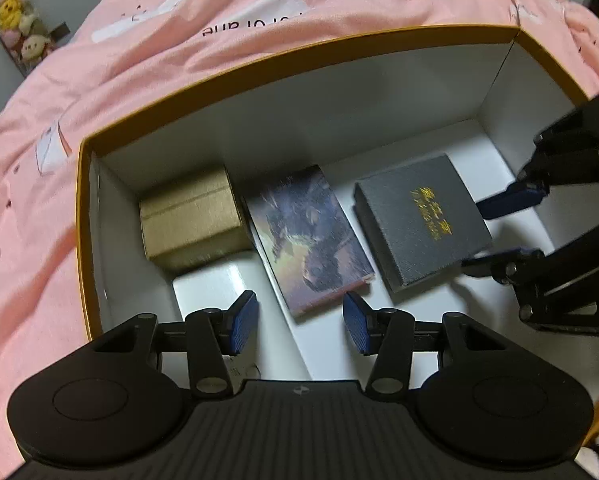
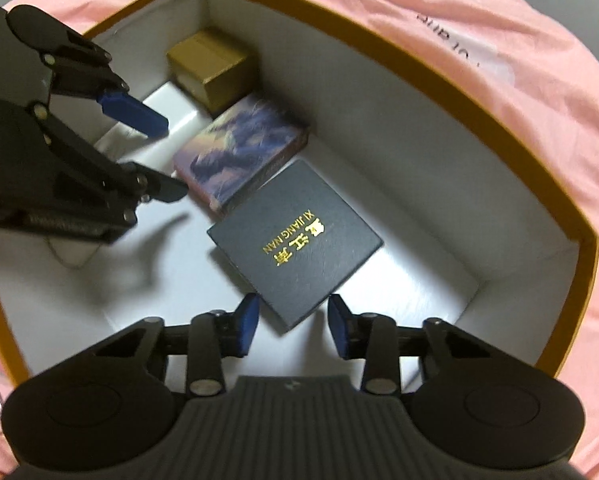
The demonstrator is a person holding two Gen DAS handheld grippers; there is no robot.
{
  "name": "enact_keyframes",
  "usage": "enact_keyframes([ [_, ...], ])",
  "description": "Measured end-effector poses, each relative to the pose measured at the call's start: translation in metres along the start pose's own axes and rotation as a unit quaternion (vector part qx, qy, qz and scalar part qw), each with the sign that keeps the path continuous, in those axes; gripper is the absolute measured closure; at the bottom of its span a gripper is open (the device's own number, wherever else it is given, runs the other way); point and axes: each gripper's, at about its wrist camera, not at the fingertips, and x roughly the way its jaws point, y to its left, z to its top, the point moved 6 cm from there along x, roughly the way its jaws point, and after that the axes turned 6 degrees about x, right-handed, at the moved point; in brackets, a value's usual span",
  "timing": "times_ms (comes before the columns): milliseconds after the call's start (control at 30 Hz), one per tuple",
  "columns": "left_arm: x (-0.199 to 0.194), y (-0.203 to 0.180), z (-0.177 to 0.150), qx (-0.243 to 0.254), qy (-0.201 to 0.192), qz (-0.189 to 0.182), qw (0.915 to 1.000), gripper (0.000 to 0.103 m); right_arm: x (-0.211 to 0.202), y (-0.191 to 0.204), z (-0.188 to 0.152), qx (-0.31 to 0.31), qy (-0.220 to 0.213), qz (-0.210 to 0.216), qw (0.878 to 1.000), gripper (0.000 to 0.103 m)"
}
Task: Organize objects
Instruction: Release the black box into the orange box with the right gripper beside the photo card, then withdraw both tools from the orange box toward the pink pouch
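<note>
Pink bedding around storage box

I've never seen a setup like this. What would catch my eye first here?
Probably the big orange-rimmed box lying open on a pink bedspread. On its white floor three small boxes sit in a row: a tan one in the corner, a purple picture box beside it, then a dark box with gold lettering. Two black grippers with blue pads reach in.

We cannot read the print on the pink sheet behind the storage box; the box's near wall is cut off, and 1 white item stays unidentifiable.
</note>
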Motion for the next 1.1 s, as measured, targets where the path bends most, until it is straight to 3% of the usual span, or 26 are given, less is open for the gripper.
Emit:
enact_keyframes([
  [467,0.005,0.003,0.01,0.041,-0.005,0.035,0.9985,0.045,0.012,-0.007,0.025,0.011,-0.038,-0.016,0.999,0.066],
  [567,0.006,0.006,0.01,0.047,-0.009,0.068,0.9966,0.056,0.014,-0.009,0.028,0.013,-0.041,-0.021,0.999,0.066],
  [867,0.001,0.008,0.004,0.024,-0.021,0.046,0.9984,0.057,0.015,-0.01,0.031,0.019,-0.037,-0.022,0.999,0.065],
  [967,-0.014,0.006,0.0,0.013,-0.045,0.039,0.9982,0.057,0.008,-0.009,0.03,0.03,-0.035,-0.018,0.999,0.058],
  [1100,-0.051,0.004,-0.005,-0.018,-0.093,0.032,0.995,0.056,-0.019,-0.004,0.027,0.047,-0.069,-0.028,0.996,0.057],
])
